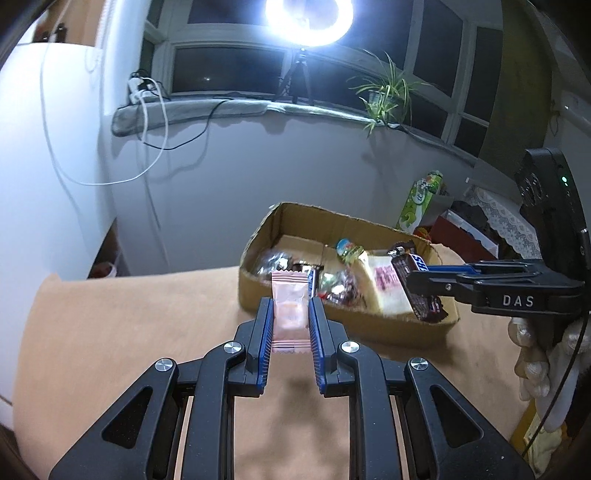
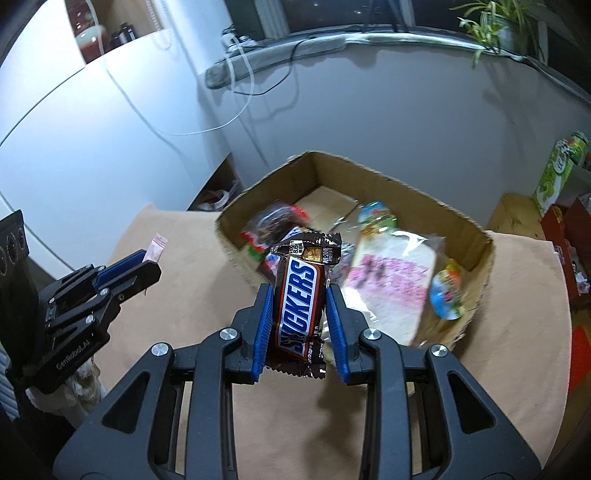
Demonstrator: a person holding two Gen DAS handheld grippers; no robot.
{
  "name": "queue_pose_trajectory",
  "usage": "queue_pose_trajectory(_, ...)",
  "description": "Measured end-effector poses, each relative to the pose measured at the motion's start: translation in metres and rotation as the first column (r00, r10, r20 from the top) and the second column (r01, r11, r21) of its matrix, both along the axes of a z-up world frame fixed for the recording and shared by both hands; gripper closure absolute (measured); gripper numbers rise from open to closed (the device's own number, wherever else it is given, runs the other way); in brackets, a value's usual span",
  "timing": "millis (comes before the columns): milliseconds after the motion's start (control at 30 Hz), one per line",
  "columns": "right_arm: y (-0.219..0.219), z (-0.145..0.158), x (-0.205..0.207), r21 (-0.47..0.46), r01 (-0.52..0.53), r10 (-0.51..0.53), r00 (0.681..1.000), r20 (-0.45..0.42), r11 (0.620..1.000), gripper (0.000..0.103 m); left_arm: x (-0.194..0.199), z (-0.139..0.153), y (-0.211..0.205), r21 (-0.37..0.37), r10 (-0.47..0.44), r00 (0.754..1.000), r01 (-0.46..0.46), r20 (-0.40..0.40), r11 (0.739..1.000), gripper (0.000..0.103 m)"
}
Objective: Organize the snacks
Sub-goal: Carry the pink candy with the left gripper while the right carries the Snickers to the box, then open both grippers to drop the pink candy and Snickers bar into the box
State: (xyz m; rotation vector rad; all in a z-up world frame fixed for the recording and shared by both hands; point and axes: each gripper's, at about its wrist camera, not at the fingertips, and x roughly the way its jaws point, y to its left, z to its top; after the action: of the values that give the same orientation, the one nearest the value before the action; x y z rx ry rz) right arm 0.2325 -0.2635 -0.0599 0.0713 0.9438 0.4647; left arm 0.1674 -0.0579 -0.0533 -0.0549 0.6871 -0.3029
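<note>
My left gripper (image 1: 290,304) is shut on a small pink snack packet (image 1: 290,314), held above the tan table short of the cardboard box (image 1: 255,295). The right gripper (image 2: 300,293) is shut on a Snickers bar (image 2: 301,295), also just short of the box (image 2: 476,236). In the left wrist view the right gripper (image 1: 417,286) reaches in from the right with the Snickers bar (image 1: 413,266) over the box's near right corner. In the right wrist view the left gripper (image 2: 149,264) shows at the left with the pink packet (image 2: 155,248). Several wrapped snacks lie in the box, among them a pink-printed bread pack (image 2: 391,288).
The tan table (image 1: 129,314) holds the box near its far edge. A white wall with hanging cables lies behind it. A green pack (image 2: 559,166) and red boxes (image 2: 561,225) stand at the right. A ring light (image 1: 308,18) and a potted plant (image 1: 384,92) are on the window sill.
</note>
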Motion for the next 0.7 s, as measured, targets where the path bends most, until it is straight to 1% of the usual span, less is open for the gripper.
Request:
queue_pose_trajectory(333,-0.011,0.008,0.023,-0.009,0.037,-0.037,0.999,0.028,0.999,0.073,0.041,0.011,-0.027,0.016,-0.044,0.999,0.044,0.016,0.999,0.086)
queue_pose_trajectory(700,-0.020,0.003,0.040,-0.043,0.069,-0.068,0.997,0.042,0.997,0.073,0.074,0.005,-0.045,0.011,-0.048,0.999,0.048,-0.008,0.999,0.086)
